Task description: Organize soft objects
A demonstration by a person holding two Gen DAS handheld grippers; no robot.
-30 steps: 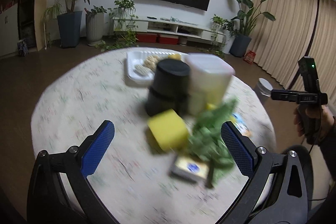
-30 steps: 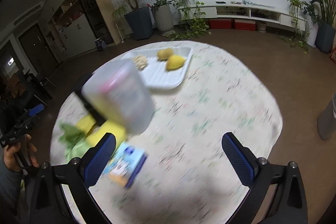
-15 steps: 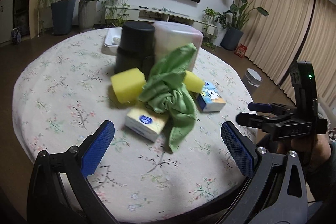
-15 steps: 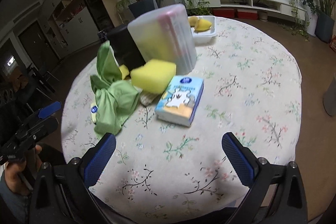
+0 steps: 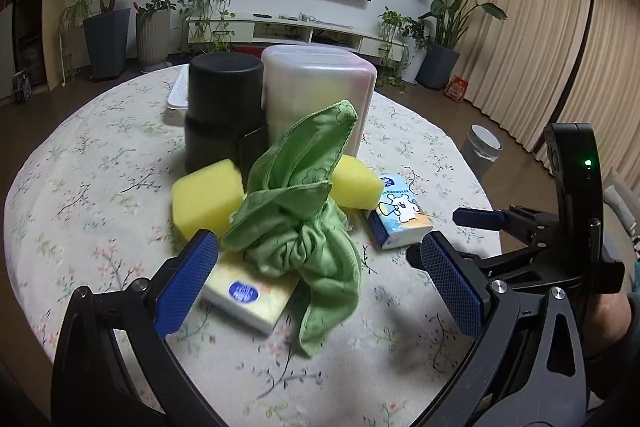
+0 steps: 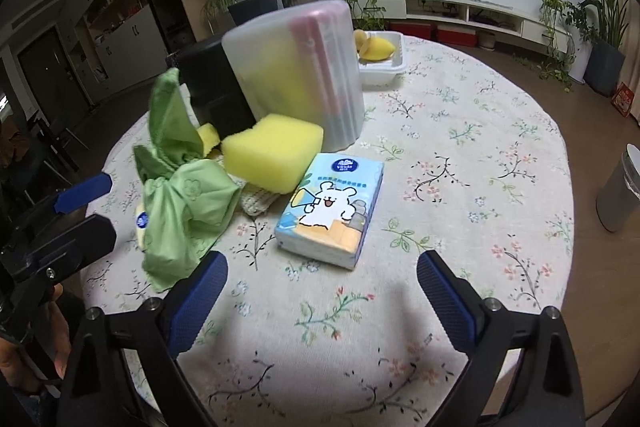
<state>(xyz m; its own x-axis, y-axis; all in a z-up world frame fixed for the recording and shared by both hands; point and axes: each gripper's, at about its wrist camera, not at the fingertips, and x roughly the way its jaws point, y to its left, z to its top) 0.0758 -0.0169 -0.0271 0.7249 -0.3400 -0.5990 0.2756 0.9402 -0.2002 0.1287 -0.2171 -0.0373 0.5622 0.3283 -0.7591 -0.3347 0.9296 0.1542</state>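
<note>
A crumpled green cloth (image 5: 298,223) lies heaped over a yellow tissue pack (image 5: 250,297) between two yellow sponges (image 5: 206,203) (image 5: 354,181). A blue tissue pack (image 5: 398,217) lies to the right. My left gripper (image 5: 320,281) is open and empty just before the cloth. In the right wrist view the blue tissue pack (image 6: 330,215), a sponge (image 6: 272,153) and the cloth (image 6: 184,187) lie ahead of my right gripper (image 6: 320,293), which is open and empty.
A black cylinder (image 5: 224,115) and a translucent plastic container (image 5: 318,95) stand behind the pile on the round floral table (image 5: 96,163). A white tray (image 6: 382,69) with yellow fruit sits at the far side. A grey bin (image 6: 622,193) stands on the floor.
Both grippers have come lower and nearer to the pile; the objects loom larger. Both stay open and empty.
</note>
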